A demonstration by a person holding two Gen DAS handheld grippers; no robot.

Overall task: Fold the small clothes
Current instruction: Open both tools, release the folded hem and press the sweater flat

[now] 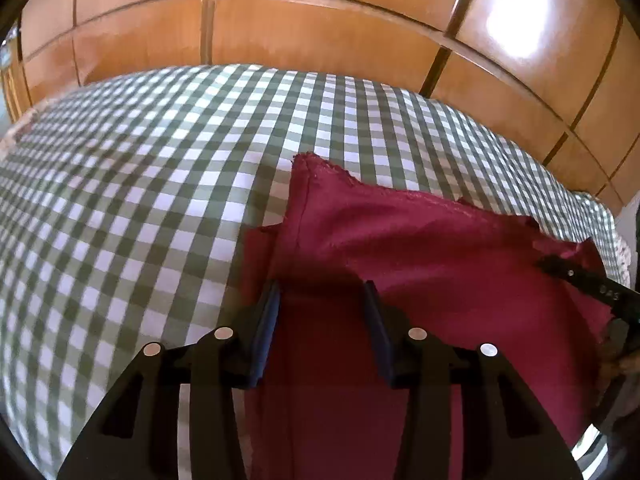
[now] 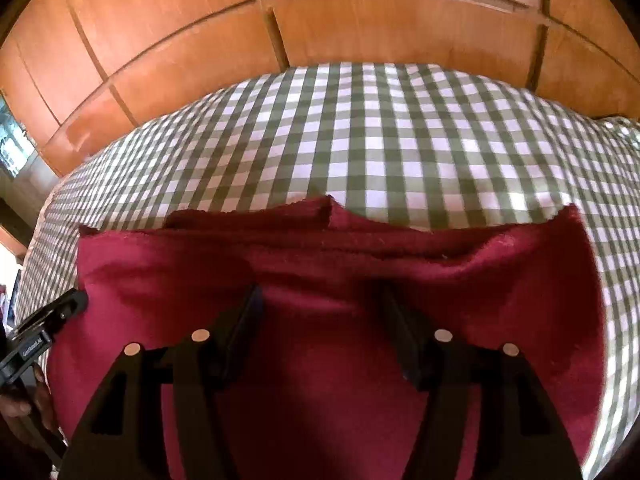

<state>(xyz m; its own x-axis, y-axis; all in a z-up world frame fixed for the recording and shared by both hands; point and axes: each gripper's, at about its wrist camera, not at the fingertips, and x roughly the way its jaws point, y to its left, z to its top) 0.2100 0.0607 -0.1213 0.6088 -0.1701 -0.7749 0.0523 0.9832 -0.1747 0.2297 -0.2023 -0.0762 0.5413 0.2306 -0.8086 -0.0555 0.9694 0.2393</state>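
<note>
dark red cloth (image 1: 420, 248) sits folded in the lower middle of both views, on the green checked bedsheet (image 1: 140, 184) — left gripper (image 1: 324, 292) and right gripper (image 2: 320, 296) hover over it, fingers apart, nothing gripped — wood panels (image 2: 180, 40) up top.

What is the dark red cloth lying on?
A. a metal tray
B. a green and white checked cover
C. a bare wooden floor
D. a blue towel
B: in both wrist views the dark red cloth lies spread on the green and white checked cover, whose squares show all around the cloth's edges, with wooden panels only behind it.
</note>
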